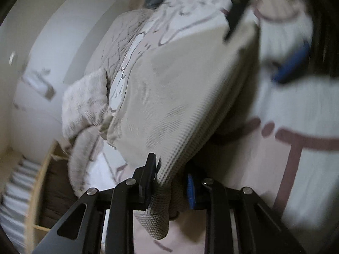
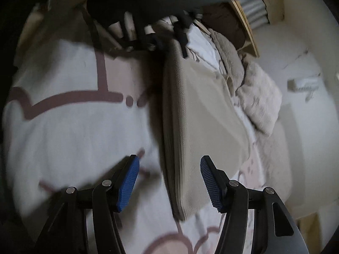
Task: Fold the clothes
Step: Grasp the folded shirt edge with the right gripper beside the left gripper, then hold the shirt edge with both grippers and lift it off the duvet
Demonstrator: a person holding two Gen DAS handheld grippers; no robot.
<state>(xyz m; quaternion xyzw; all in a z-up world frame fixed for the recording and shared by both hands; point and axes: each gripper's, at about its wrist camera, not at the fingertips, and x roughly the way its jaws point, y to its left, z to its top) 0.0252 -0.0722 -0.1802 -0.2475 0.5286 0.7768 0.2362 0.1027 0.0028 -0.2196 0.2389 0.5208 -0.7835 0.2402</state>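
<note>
A beige waffle-knit garment (image 1: 180, 97) lies folded over on a white bedcover with pink-brown drawings (image 1: 300, 169). My left gripper (image 1: 169, 182) is shut on one corner of the garment, and a bunch of the knit hangs below the pads. The right gripper shows at the top right of the left wrist view (image 1: 264, 29), at the garment's far corner. In the right wrist view the garment (image 2: 199, 114) is a long folded strip. My right gripper (image 2: 169, 182) is open and empty, its blue pads (image 2: 128, 183) standing either side of the garment's near end. The left gripper (image 2: 171, 40) is at the far end.
A fluffy grey-white blanket (image 1: 84, 101) lies bunched beside the garment, also in the right wrist view (image 2: 260, 99). A wooden frame (image 1: 36, 190) borders the bed near a white wall (image 1: 38, 42). A dark cloth (image 2: 224, 19) lies by the frame.
</note>
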